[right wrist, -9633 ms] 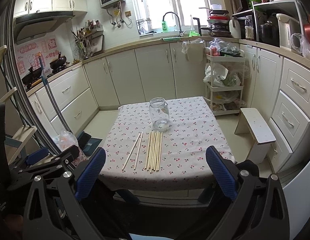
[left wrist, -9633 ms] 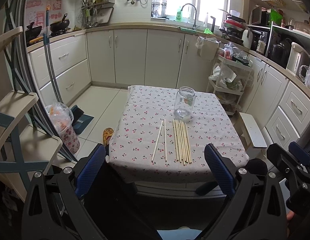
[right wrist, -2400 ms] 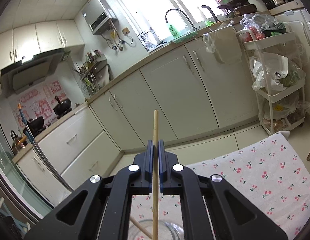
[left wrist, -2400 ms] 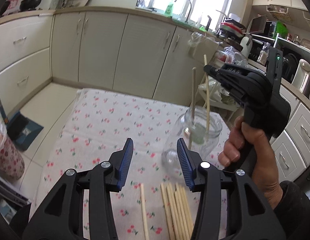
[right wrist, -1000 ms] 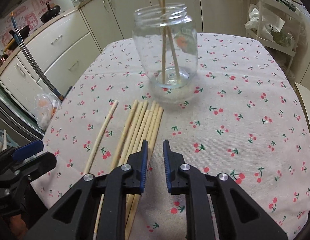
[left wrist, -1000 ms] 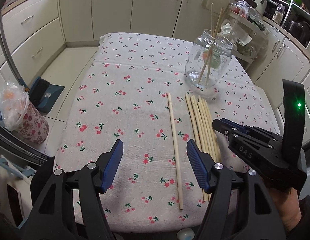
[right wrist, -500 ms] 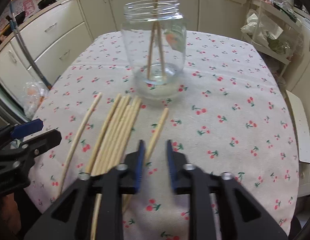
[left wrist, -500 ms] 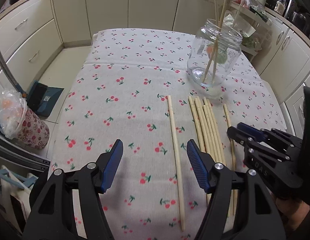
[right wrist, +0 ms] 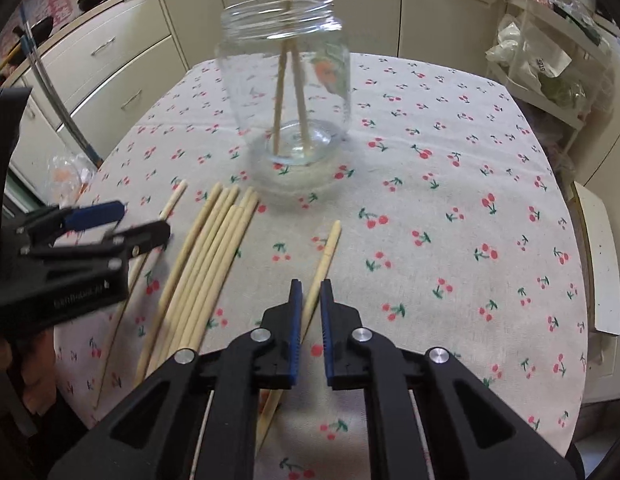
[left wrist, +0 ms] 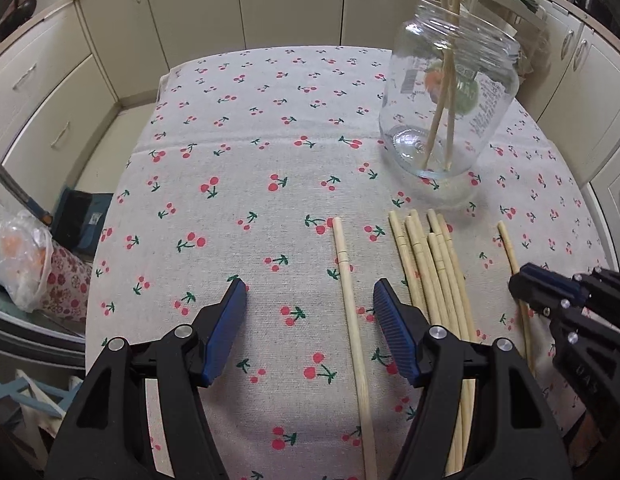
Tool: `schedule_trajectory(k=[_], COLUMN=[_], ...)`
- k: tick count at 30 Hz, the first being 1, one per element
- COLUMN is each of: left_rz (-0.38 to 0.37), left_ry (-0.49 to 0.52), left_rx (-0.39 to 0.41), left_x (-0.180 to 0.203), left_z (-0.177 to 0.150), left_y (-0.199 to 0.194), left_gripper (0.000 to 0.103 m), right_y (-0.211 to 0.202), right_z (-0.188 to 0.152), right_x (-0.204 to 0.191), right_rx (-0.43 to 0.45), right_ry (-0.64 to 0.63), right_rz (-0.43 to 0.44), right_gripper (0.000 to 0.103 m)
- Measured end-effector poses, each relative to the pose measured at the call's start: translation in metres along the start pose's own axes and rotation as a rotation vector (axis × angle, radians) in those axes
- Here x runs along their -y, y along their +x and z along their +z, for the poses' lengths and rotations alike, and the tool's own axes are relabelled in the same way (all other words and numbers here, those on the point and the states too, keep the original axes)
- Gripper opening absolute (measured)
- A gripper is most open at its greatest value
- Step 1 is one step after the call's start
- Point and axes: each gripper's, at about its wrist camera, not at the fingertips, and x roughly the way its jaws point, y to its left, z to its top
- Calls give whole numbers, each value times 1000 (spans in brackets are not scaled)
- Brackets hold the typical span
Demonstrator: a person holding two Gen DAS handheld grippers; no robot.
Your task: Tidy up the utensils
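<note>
- The right claw [right wrist: 309,292] is pinched on one chopstick [right wrist: 325,254] lying alone on the surface [right wrist: 450,208].
- The left claw [left wrist: 308,300] is wide apart, over another single stick [left wrist: 348,296].
- Two sticks stand in the jar [right wrist: 286,80].

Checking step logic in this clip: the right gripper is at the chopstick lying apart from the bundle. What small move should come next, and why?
Probably lift it off the cloth. The right gripper has its jaws closing on that chopstick, which lies flat between them, and the jar, already holding two, stands just beyond, so raising it clears the way for a drop-in.
</note>
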Motion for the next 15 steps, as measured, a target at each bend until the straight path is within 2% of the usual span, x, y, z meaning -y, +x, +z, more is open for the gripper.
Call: schedule_trajectory(k=[3, 5, 7, 8, 9, 15], left_rz=[-7, -4, -25, -49, -64, -83], left_ry=[5, 26, 48, 50, 51, 49], left_rx=[1, 11, 10, 0, -7, -42], left_x=[2, 6, 9, 10, 10, 10], left_z=[3, 4, 5, 5, 5, 6], left_y=[2, 3, 1, 1, -1, -1], left_gripper=[61, 44, 17, 13, 9, 10], right_y=[4, 4, 2, 0, -1, 0], right_z=[4, 4, 1, 0, -1, 3], right_x=[-5, -10, -11, -10, -9, 2], right_rx=[10, 11, 1, -6, -9, -32], right_ry=[-10, -43, -62, -63, -60, -15], right_rz=[-14, -19, -13, -10, -9, 5], right_gripper=[10, 9, 8, 8, 8, 8])
